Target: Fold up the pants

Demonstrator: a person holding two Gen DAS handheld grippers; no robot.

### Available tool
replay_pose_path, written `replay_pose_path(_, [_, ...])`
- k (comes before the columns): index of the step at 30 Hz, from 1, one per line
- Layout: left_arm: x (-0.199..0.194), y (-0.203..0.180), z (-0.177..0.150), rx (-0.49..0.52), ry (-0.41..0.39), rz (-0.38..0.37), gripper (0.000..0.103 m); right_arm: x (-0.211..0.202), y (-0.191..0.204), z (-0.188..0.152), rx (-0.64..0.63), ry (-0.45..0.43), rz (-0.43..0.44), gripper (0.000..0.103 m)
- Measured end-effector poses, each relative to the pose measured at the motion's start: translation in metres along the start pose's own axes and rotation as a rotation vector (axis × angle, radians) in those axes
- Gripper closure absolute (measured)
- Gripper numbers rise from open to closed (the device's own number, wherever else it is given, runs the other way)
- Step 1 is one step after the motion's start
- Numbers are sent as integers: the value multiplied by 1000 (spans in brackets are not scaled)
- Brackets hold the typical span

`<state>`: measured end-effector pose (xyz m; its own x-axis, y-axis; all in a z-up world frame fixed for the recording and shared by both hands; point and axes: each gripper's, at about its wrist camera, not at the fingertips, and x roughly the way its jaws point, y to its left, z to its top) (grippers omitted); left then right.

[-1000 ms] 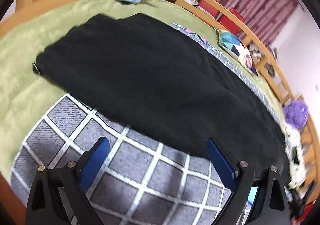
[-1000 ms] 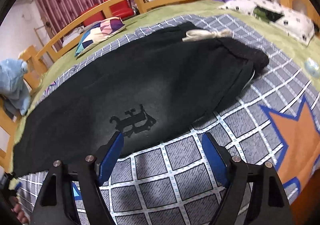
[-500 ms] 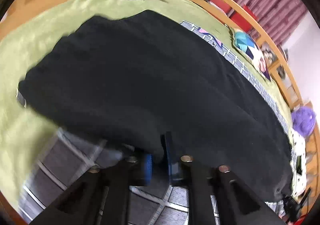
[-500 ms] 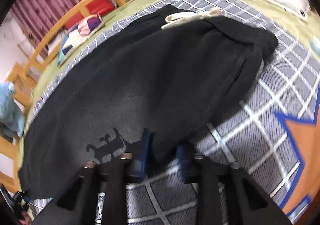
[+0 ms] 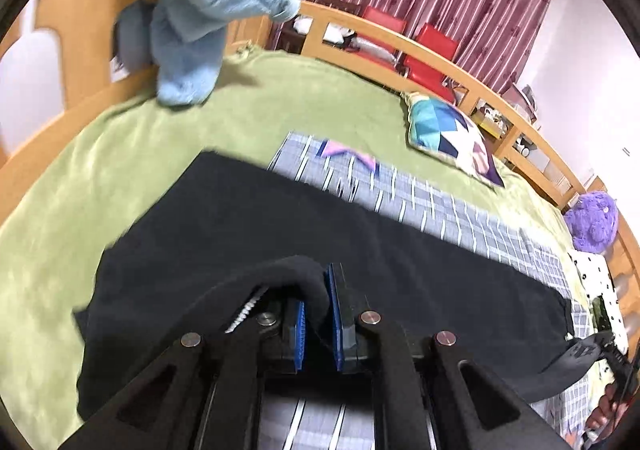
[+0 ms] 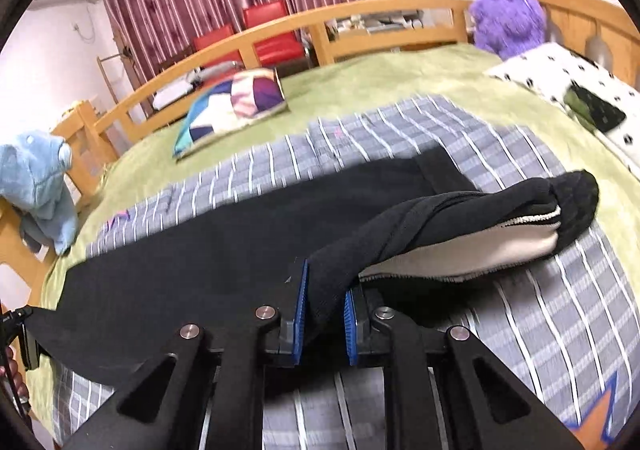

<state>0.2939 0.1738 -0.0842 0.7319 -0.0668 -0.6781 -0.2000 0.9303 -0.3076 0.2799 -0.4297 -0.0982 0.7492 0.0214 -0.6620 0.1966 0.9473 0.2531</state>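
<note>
Black pants (image 5: 304,226) lie lengthwise across the bed, on a grey checked blanket (image 5: 460,206). My left gripper (image 5: 318,306) is shut on the near edge of the pants by the leg end and holds it lifted, so the fabric bunches over the blue pads. My right gripper (image 6: 324,298) is shut on the near edge of the pants (image 6: 224,242) by the waist. The waist end is raised and turned over, showing the pale lining (image 6: 472,250). Each view catches the other gripper at its frame edge.
A green bedcover (image 5: 120,154) lies under the blanket. A light blue plush (image 5: 204,6), a patchwork cushion (image 6: 236,102), a purple plush (image 6: 508,18) and a dotted pillow (image 6: 568,82) sit around the bed. A wooden rail (image 6: 360,22) runs along the far side.
Both grippers went from open above the near edge of the pants to shut on it. They have lifted the edge and carried it toward the far side of the bed.
</note>
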Motion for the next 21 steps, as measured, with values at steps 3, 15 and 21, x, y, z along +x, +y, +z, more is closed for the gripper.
replay_pose_path(3, [26, -7, 30, -2, -37, 3, 92, 27, 13, 37, -9, -53, 6, 87])
replay_pose_path(15, [98, -17, 19, 21, -3, 59, 32, 119, 21, 31, -17, 4, -54, 53])
replay_pose_path(21, [59, 0, -20, 60, 43, 93, 30, 73, 6, -24, -132, 20, -122, 46])
